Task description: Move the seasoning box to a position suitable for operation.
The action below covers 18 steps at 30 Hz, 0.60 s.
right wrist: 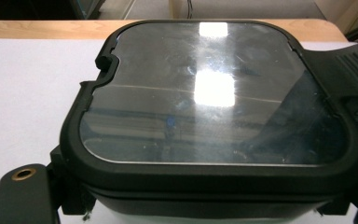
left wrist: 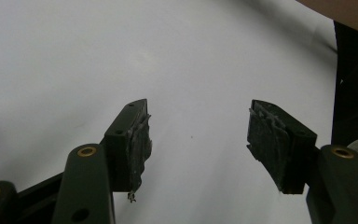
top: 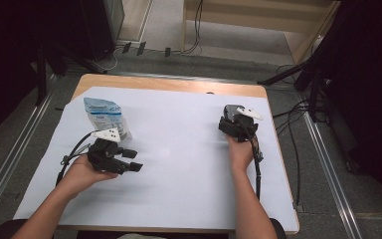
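My right gripper point(top: 235, 121) has its jaws set either side of a dark square container with a glossy lid point(right wrist: 213, 95). In the right gripper view the container's black rim sits right between the jaws and they look to be pressed against its flanks, so I judge it gripped, standing on the white sheet point(top: 179, 149) that covers the desk point(top: 169, 84). A ribbed black tab juts off the container's far right corner. I can read no brand or writing on the lid, just glare from the lights.

My left gripper point(left wrist: 196, 135) holds nothing: its jaws stand well apart, with bare sheet between the worn pads point(left wrist: 268, 135).

Taking the container as landmark, the plastic pouch point(top: 104, 117) lies well to its left, level with it across the sheet, just beyond my left gripper. So my left hand point(top: 82, 174) is far the nearer to it. The pouch's long axis runs roughly away from me, slightly tilted. Its label carries blue print, too small to read.
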{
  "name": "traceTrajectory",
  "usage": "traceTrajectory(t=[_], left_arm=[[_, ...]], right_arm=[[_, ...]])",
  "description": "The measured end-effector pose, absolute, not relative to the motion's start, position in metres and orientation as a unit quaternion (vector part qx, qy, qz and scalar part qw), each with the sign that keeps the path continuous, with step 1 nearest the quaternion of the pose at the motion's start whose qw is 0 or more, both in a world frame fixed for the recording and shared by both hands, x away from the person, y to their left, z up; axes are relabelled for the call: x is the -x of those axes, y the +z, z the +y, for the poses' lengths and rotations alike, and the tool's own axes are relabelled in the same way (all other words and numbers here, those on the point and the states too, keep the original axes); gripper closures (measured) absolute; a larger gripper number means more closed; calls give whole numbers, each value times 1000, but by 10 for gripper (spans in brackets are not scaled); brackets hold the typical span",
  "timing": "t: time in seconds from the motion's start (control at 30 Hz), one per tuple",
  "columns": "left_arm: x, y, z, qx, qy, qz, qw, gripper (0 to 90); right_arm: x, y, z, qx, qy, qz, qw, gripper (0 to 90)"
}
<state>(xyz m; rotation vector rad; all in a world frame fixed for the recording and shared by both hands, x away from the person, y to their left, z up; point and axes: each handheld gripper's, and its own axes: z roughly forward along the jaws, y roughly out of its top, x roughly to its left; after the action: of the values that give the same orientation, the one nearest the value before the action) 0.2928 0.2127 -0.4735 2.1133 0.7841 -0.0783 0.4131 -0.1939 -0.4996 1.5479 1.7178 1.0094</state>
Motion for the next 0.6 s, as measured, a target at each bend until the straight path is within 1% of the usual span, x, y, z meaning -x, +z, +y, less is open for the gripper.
traceTrajectory(t=[0.23,0.4,0.6], left_arm=[[-296,-473,212,-843,-29,318,433,384],[-300,-473,209,-842,-27,321,433,367],[-305,-472,205,-843,-28,316,434,366]], right_arm=[[-407,-492,-188,-569,387,657,307,160],[-402,-489,-185,-562,390,668,292,160],[-392,-484,-180,-548,400,680,280,160]])
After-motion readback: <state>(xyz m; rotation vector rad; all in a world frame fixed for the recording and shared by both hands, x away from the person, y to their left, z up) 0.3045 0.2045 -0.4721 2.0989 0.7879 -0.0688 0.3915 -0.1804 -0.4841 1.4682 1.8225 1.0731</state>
